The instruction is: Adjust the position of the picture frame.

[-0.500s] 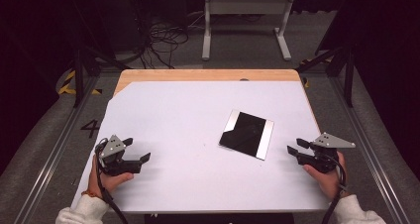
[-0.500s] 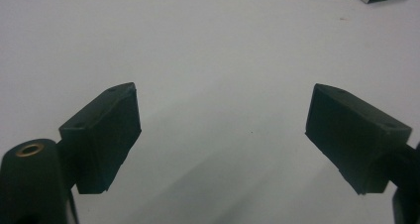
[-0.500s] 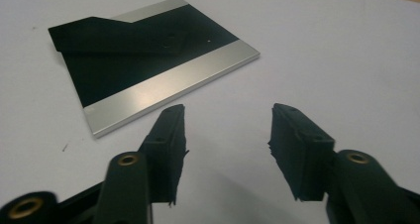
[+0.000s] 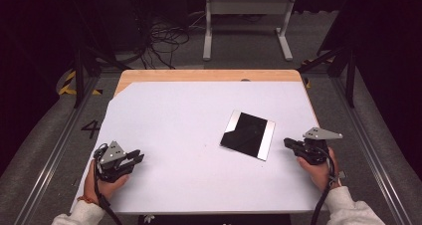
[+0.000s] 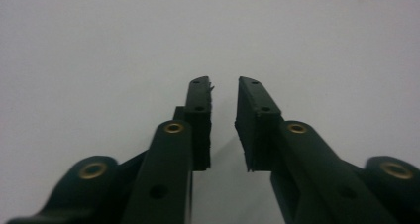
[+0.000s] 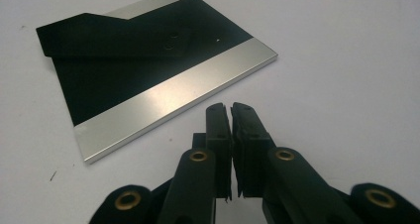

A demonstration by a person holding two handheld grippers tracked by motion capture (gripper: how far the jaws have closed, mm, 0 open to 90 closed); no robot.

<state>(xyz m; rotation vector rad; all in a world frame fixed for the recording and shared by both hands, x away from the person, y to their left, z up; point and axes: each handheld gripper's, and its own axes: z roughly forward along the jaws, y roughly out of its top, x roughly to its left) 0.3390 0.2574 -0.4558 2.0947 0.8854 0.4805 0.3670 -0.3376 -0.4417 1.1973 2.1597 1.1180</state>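
Apparently the work is at its opening step, with nothing gripped. Left tool (image 4: 134,159) rests low on the white surface (image 4: 189,115), its jaws a narrow gap apart with nothing between them and bare sheet ahead of its tips. Farther right, the flat plate (image 4: 248,134) (black in the middle, silvery strips along two edges) lies flat just ahead of the right tool (image 4: 288,143), near but not touching. That tool's jaws are pressed together and empty. I judge the next move calls for spreading those jaws and sliding them onto the plate's near edge, which sits very low. No containers are on the surface.
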